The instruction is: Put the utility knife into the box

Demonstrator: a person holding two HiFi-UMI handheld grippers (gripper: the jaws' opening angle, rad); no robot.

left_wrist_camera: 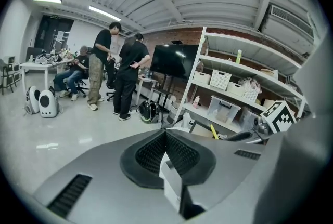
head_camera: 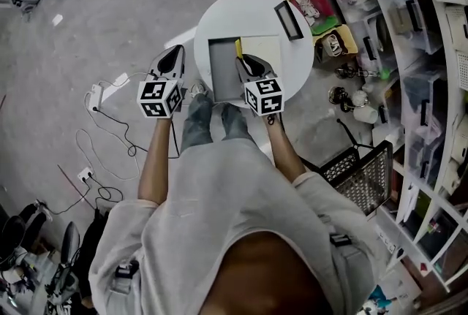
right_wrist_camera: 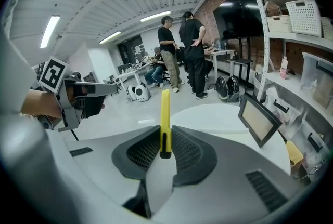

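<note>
A yellow utility knife [right_wrist_camera: 165, 114] stands upright between the jaws of my right gripper [right_wrist_camera: 165, 141], which is shut on its lower end. In the head view that gripper [head_camera: 247, 65] hovers over the open grey box [head_camera: 221, 76] on the round white table [head_camera: 219, 17], and the knife's tip [head_camera: 238, 49] points toward the box's pale far half [head_camera: 263, 50]. My left gripper [head_camera: 172, 59] hangs at the table's left edge. In its own view the left gripper [left_wrist_camera: 165, 137] is shut with nothing between its pads. The knife [left_wrist_camera: 214, 131] also shows small from there.
A black-framed flat panel [head_camera: 288, 20] lies on the table's far right, leaning up in the right gripper view [right_wrist_camera: 258, 119]. Crowded shelves [head_camera: 431, 50] line the right side, with a black wire basket [head_camera: 365, 175] below. Cables [head_camera: 102, 138] trail on the floor at left. People [left_wrist_camera: 122, 75] stand far off.
</note>
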